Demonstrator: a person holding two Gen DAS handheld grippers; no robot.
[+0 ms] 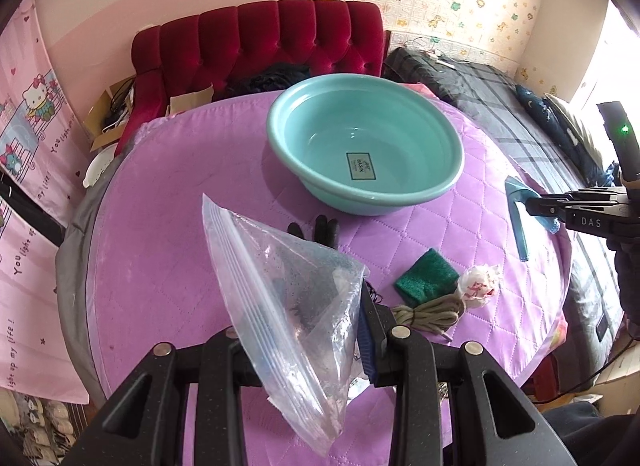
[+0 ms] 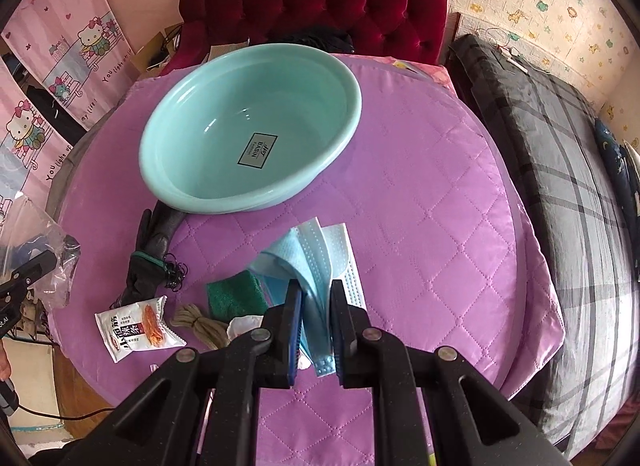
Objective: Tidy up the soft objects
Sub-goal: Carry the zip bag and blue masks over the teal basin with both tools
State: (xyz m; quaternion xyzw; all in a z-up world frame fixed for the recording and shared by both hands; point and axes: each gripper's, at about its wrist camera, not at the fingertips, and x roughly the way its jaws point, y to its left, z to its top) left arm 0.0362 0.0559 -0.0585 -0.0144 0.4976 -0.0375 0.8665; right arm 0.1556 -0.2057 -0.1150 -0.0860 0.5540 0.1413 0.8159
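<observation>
Left wrist view: the left gripper [image 1: 304, 342] is clamped on a clear zip-top bag [image 1: 288, 294], pinching it near the zip strip so that it hangs off the purple quilted cover [image 1: 168, 234]; the bag is crumpled, translucent, with something dark and bluish inside that I cannot identify. Presumably it is held up to receive the soft items. The teal basin [image 1: 440, 141], empty, sits toward the far edge of the cover. Near the front edge lie a green scouring pad [image 1: 426, 278], a coiled beige cord [image 1: 430, 312] and a small white-and-red wrapped item [image 1: 480, 286]; black glove fingertips [image 1: 322, 225] show past the bag. The right gripper [image 1: 532, 205] enters from the right edge, carrying something blue. Right wrist view: the right gripper [image 2: 314, 318] is closed on a bundle of light-blue face masks [image 2: 316, 262], limp and pleated, lifted clear of the cover, likely for transfer. A snack packet [image 2: 138, 326] lies by the front-left edge, beside the black glove [image 2: 146, 258] and hair ties [image 2: 176, 272].
</observation>
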